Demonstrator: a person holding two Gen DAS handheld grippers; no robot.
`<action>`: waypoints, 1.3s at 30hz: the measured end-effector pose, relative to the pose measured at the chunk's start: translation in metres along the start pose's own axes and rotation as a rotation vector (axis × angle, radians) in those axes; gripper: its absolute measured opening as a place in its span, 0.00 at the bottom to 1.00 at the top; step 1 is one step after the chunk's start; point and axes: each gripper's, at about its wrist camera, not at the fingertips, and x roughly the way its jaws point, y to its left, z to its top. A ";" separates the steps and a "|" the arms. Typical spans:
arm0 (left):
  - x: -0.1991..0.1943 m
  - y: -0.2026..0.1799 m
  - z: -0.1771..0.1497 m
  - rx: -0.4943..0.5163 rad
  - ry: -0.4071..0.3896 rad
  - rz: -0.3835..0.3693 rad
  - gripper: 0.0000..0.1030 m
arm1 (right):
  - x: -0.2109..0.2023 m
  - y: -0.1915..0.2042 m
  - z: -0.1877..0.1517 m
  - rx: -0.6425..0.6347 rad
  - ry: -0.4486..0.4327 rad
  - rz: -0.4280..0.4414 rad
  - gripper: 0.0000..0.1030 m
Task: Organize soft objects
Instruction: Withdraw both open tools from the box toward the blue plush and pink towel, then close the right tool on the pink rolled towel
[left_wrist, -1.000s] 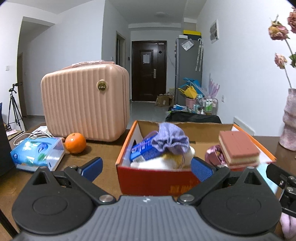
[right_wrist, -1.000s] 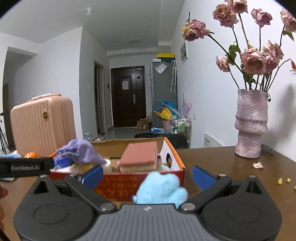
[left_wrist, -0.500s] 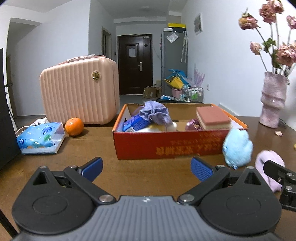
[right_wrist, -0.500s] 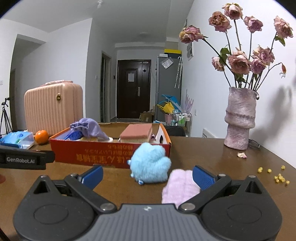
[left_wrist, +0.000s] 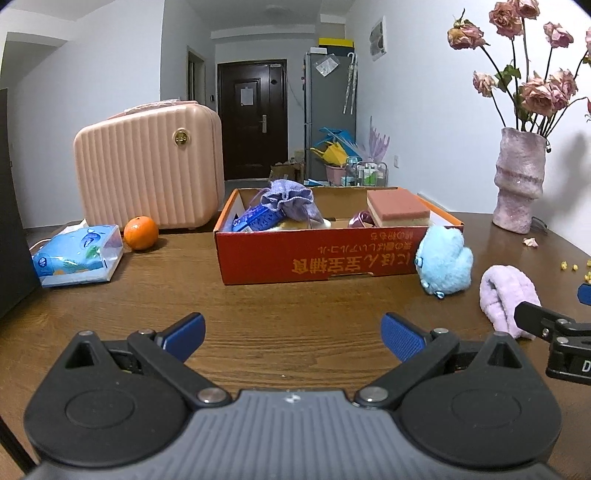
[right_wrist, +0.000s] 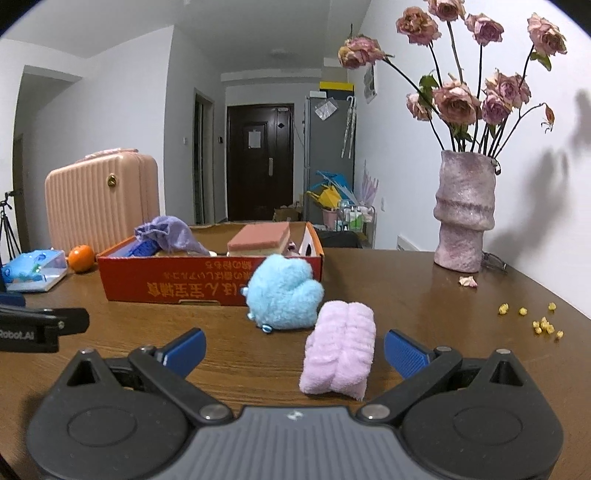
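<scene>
A red cardboard box (left_wrist: 332, 260) (right_wrist: 155, 288) on the brown table holds a purple drawstring pouch (left_wrist: 290, 201) (right_wrist: 168, 232), a blue pack (left_wrist: 255, 218) and a pink-and-yellow sponge (left_wrist: 397, 208) (right_wrist: 258, 238). A fluffy light-blue plush (left_wrist: 443, 264) (right_wrist: 282, 295) leans against the box's right front corner. A rolled lilac towel (left_wrist: 506, 299) (right_wrist: 340, 352) lies in front of it. My left gripper (left_wrist: 293, 336) is open over bare table, well short of the box. My right gripper (right_wrist: 293, 350) is open, with the towel's near end between its fingers, untouched.
A pink ribbed case (left_wrist: 147, 166), an orange (left_wrist: 140, 232) and a blue tissue pack (left_wrist: 77, 256) stand left of the box. A pink vase (right_wrist: 463, 218) of dried roses stands at the back right. Yellow crumbs (right_wrist: 543, 325) and a petal (right_wrist: 467, 281) lie on the table's right side.
Both grippers have drawn back from the box toward the table's near edge. The blue plush and the lilac towel have come fully into view, and nothing was grasped.
</scene>
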 end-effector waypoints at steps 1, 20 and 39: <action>0.001 0.000 0.000 -0.001 0.005 -0.001 1.00 | 0.003 -0.001 0.000 0.000 0.009 -0.005 1.00; 0.015 0.001 -0.001 -0.009 0.039 0.022 1.00 | 0.087 -0.030 0.003 0.011 0.223 -0.026 0.76; 0.022 -0.001 -0.002 -0.011 0.054 0.045 1.00 | 0.099 -0.036 0.006 0.029 0.228 0.025 0.34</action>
